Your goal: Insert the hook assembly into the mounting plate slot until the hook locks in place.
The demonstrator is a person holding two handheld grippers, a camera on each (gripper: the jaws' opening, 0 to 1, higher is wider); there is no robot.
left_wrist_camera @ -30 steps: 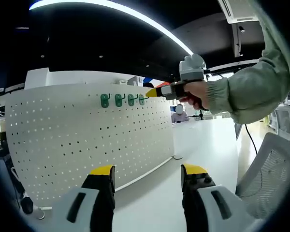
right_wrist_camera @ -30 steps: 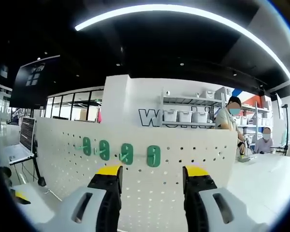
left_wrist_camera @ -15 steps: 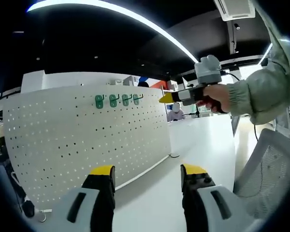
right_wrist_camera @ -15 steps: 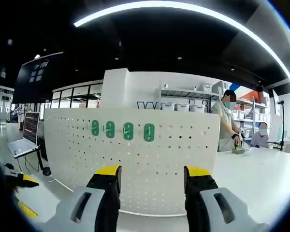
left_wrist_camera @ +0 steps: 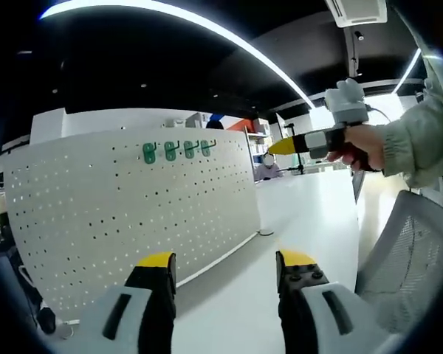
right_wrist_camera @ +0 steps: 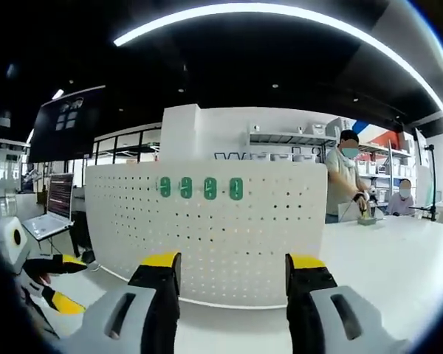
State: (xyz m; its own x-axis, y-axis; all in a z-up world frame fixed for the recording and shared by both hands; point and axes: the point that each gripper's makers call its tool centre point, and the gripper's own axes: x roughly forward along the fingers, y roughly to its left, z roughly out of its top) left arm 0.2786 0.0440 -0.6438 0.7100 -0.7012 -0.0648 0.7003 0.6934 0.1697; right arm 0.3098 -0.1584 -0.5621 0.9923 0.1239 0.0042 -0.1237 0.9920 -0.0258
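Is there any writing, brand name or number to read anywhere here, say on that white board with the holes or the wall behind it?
Dark lettering on the white back wall: just its tops show above the white perforated board, too cut off to read.
Laptop screen at the left: lines of text, too small to read.
Four green oval hooks on the board: no markings legible.
Yellow-tipped tool jaws: no text.

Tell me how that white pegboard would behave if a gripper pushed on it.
The pegboard stands upright on the table as a thin curved sheet, so it would probably flex or slide. Its curve likely resists tipping. The four green hooks add little weight.
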